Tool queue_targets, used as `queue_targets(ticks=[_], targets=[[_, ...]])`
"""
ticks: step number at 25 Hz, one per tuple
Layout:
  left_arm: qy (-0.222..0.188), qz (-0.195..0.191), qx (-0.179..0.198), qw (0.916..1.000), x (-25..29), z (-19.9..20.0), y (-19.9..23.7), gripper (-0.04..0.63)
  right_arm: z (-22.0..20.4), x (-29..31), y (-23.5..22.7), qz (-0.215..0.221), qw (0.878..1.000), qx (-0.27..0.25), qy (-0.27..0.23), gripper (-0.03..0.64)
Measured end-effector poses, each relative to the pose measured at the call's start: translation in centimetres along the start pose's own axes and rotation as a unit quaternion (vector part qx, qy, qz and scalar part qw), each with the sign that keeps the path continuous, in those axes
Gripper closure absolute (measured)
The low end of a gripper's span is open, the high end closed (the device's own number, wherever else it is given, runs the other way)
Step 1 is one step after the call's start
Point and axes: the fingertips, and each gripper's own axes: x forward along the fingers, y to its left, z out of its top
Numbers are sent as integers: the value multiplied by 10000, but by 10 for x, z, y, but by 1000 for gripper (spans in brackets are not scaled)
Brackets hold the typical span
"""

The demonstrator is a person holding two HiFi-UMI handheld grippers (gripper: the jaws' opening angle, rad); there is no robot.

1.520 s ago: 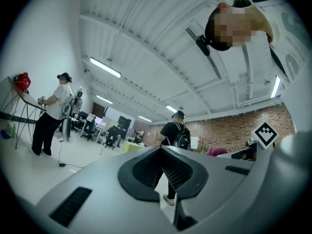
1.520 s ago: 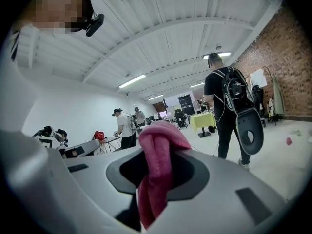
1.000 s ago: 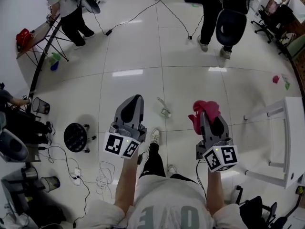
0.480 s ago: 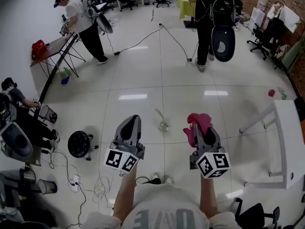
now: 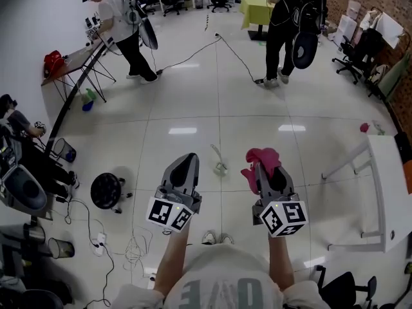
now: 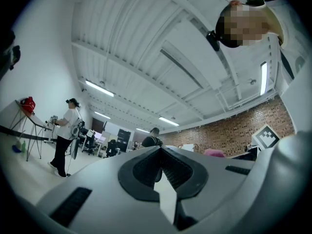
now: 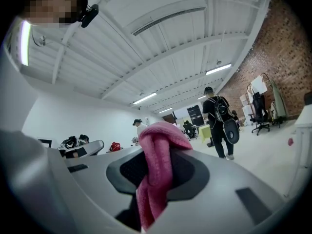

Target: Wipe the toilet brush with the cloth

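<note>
The right claw (image 5: 266,170) was found pinching the pink cloth (image 5: 262,156), with a fold bunched between the jaws and the rest spilling over the tips. The left claw (image 5: 185,165) was pressed together with nothing between its jaws. Both were held above the floor (image 5: 193,108), side by side and apart. The toilet brush (image 5: 220,161) was noted lying on the floor, ahead of the claws and between their lines, touched by neither. The wiping was judged not yet begun. It was advised that the left claw be spread and closed on the handle, away from the head, to steady the brush. The cloth should then be drawn along it, the pinch kept firm so the cloth is not dragged out.
</note>
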Motion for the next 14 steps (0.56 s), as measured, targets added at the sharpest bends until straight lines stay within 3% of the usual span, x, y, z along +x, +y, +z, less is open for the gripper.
queue_targets(ticks=[14], targets=[[18,68,-114,9999,-35,4,9,594,-6,-8,40,143,9998,-101,34,520]])
